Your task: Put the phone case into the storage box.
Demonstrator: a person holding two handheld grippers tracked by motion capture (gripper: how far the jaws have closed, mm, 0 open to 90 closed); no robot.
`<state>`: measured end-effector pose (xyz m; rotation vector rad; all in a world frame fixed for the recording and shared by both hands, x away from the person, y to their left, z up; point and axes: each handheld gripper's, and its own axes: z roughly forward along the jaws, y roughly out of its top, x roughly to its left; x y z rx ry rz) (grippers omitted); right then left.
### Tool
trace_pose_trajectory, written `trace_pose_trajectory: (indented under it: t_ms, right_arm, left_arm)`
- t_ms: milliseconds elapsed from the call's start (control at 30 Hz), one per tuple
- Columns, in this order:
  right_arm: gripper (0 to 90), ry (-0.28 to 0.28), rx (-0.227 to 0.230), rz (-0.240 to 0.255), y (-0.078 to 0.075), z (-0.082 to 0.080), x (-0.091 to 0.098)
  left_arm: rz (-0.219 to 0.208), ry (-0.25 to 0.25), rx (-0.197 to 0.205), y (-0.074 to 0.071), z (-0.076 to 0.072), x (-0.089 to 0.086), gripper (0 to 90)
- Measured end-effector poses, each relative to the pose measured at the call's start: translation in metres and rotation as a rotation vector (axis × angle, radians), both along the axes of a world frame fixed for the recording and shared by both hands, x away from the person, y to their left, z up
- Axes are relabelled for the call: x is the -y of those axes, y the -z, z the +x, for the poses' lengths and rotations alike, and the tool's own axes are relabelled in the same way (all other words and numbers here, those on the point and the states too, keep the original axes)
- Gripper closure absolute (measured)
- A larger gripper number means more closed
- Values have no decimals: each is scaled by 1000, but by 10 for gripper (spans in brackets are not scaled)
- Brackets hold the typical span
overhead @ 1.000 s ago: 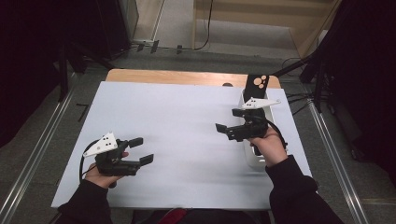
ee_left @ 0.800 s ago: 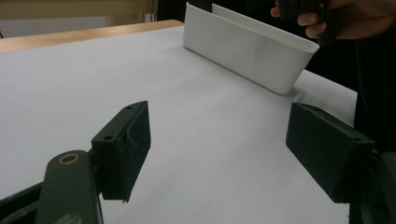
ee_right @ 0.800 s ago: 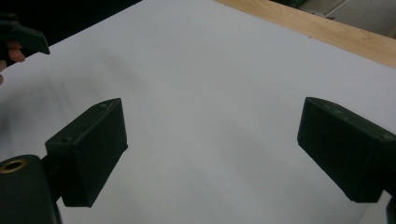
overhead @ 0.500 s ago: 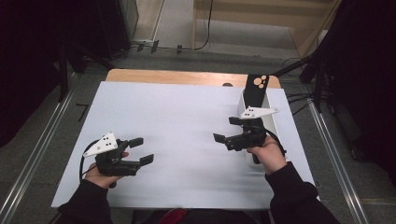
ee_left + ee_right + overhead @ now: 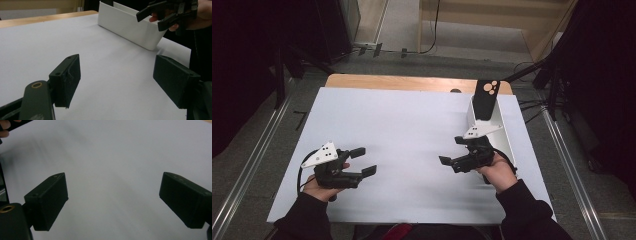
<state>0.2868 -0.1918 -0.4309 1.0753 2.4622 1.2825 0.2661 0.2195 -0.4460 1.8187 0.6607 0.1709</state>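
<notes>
Apparently both the left claw [image 5: 363, 161] and right claw [image 5: 453, 150] gape empty.

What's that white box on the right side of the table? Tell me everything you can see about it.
The white box is a long, narrow, open-topped tray with thin, smooth walls that look like plastic and rounded corners. It rests flat on the white table surface near its right edge, running from near to far. A black phone case with round camera holes stands tilted at its far end. The right gripper hovers beside its near end.
</notes>
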Motion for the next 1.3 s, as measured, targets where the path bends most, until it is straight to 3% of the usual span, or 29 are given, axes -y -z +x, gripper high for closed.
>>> trace_pose_trajectory:
  t_ms: [233, 700, 1000, 1300]
  right_arm:
    - [71, -13, -32, -6, 9, -7, 1]
    - [71, -47, -38, -29, 16, -25, 4]
    - [71, -68, -56, -70, 21, -36, 3]
    - [71, -97, -72, -71, 27, -44, 6]
  left_arm:
    - [-7, 1, 0, 0, 0, 0, 222]
    - [-2, 2, -2, 0, 0, 0, 222]
    - [1, 5, -1, 1, 0, 0, 222]
    - [1, 6, -2, 1, 0, 0, 222]
